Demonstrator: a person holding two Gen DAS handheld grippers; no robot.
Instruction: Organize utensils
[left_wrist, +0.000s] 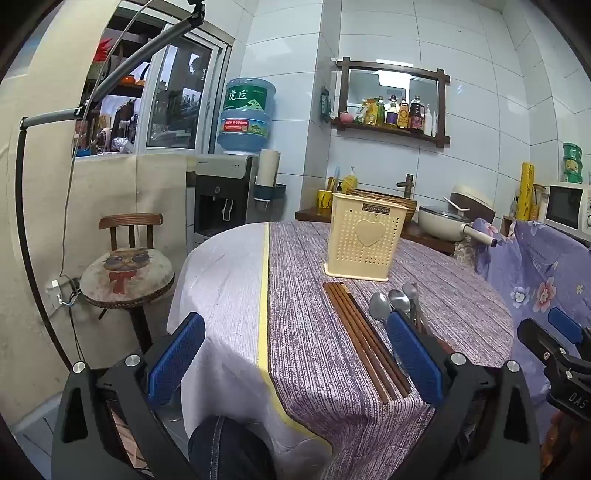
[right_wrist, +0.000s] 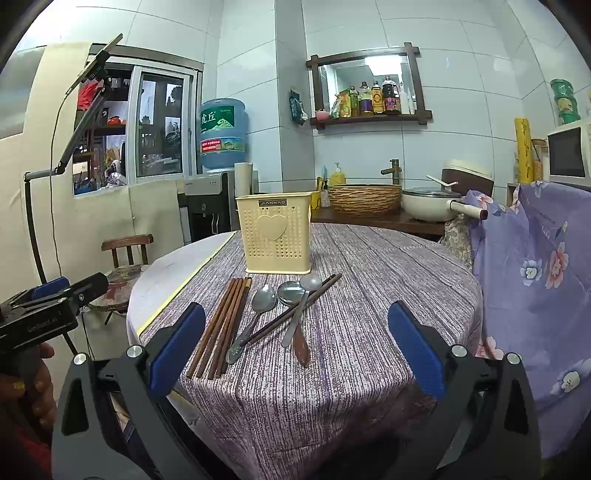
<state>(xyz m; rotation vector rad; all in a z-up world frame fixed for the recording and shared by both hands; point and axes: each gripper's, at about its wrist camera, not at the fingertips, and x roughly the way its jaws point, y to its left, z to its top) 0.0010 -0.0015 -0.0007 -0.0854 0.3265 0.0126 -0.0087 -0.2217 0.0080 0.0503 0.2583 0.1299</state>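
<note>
I'm holding both the left gripper (left_wrist: 295, 363) and right gripper (right_wrist: 295, 350) wide apart, empty; the stray chopstick (right_wrist: 295, 309) crossing the spoons (right_wrist: 295, 291) risks dragging them off the counter (right_wrist: 369, 295).

A white-tiled kitchen wall (right_wrist: 461, 110) carries a dark wooden shelf (right_wrist: 369, 119) of bottles. Left of the shelf stands a water dispenser (right_wrist: 207, 206) beneath a window (right_wrist: 159, 125). Below the shelf, a round table (right_wrist: 369, 332) wears a purple cloth; a wooden chair (left_wrist: 127, 266) sits left.
</note>
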